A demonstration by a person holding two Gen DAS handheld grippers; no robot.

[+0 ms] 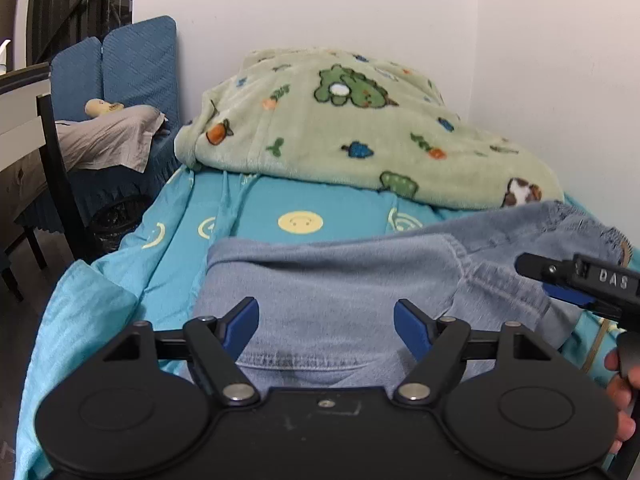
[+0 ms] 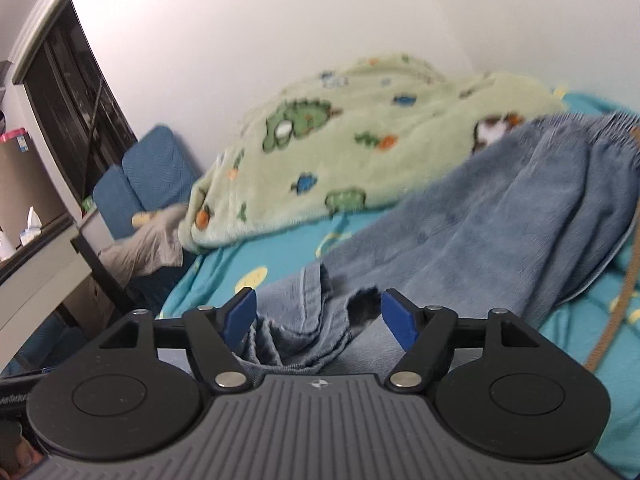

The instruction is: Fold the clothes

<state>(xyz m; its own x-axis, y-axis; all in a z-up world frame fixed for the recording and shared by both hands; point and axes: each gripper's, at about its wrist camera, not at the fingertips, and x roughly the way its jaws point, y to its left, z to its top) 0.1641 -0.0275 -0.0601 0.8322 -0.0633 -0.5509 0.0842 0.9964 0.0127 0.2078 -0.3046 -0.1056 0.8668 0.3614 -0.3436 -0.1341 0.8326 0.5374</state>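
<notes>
A pair of light blue jeans (image 1: pixel 332 280) lies on the turquoise bed sheet (image 1: pixel 256 208), partly folded over itself. My left gripper (image 1: pixel 326 320) is open, its blue pads either side of a folded hem of the jeans. My right gripper (image 2: pixel 318 316) is open over bunched leg ends of the jeans (image 2: pixel 480 224), whose elastic waistband lies far right. The right gripper also shows at the right edge of the left wrist view (image 1: pixel 580 280).
A green fleece blanket (image 1: pixel 360 128) with cartoon prints is heaped at the back of the bed against the white wall. A blue sofa (image 1: pixel 132 72) with grey cloth stands to the left, beside a dark chair (image 1: pixel 56 176). The bed's left edge (image 1: pixel 52 320) drops to the floor.
</notes>
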